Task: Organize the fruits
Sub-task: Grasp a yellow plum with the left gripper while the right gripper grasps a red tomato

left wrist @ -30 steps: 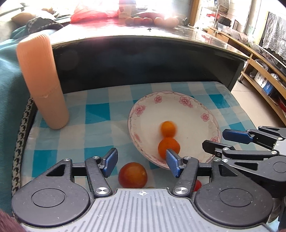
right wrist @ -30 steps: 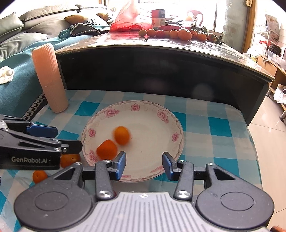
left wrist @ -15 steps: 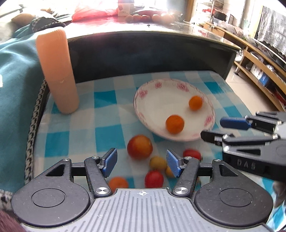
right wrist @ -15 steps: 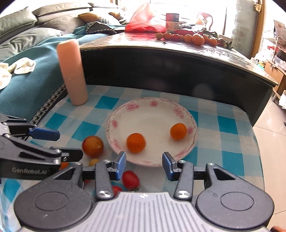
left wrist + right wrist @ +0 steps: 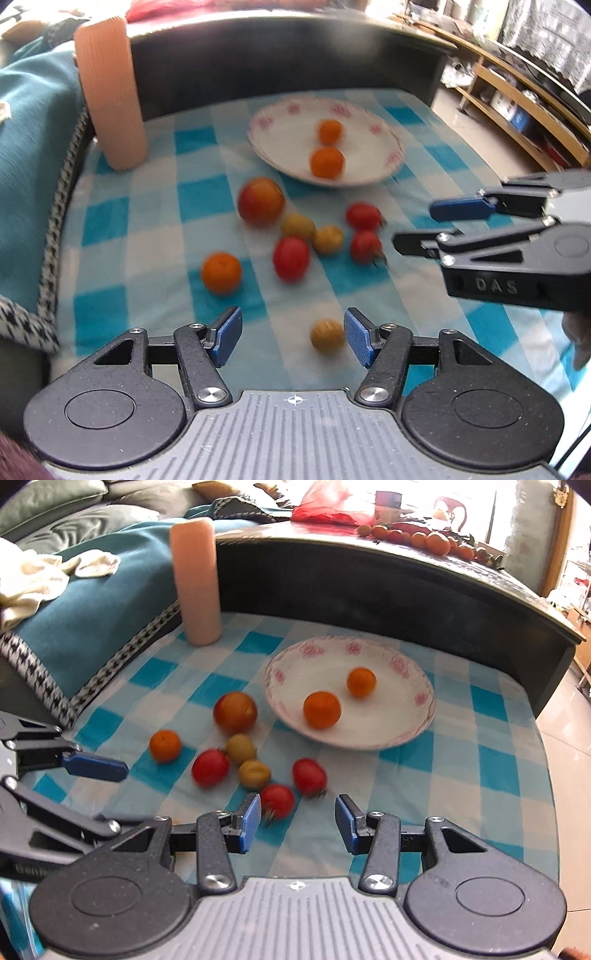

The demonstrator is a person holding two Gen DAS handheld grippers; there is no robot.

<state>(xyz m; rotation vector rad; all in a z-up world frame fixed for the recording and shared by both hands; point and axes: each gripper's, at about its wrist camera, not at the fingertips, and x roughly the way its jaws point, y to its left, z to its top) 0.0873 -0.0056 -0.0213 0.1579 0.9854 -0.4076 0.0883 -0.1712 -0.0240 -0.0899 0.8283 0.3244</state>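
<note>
Both tongs gape empty; the yellow fruit (image 5: pixel 327 335) lies at one o'clock, just beside the left tongs (image 5: pixel 293 338), nearer than the right tongs (image 5: pixel 298 823).

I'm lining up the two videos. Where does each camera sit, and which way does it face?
Left wrist: sits on the left tongs, looks forward over the checked cloth to the plate; the right tongs show at right.
Right wrist: sits on the right tongs, faces the same plate; the left tongs show at left.
Both share the plate, loose fruit and pink cylinder.
</note>
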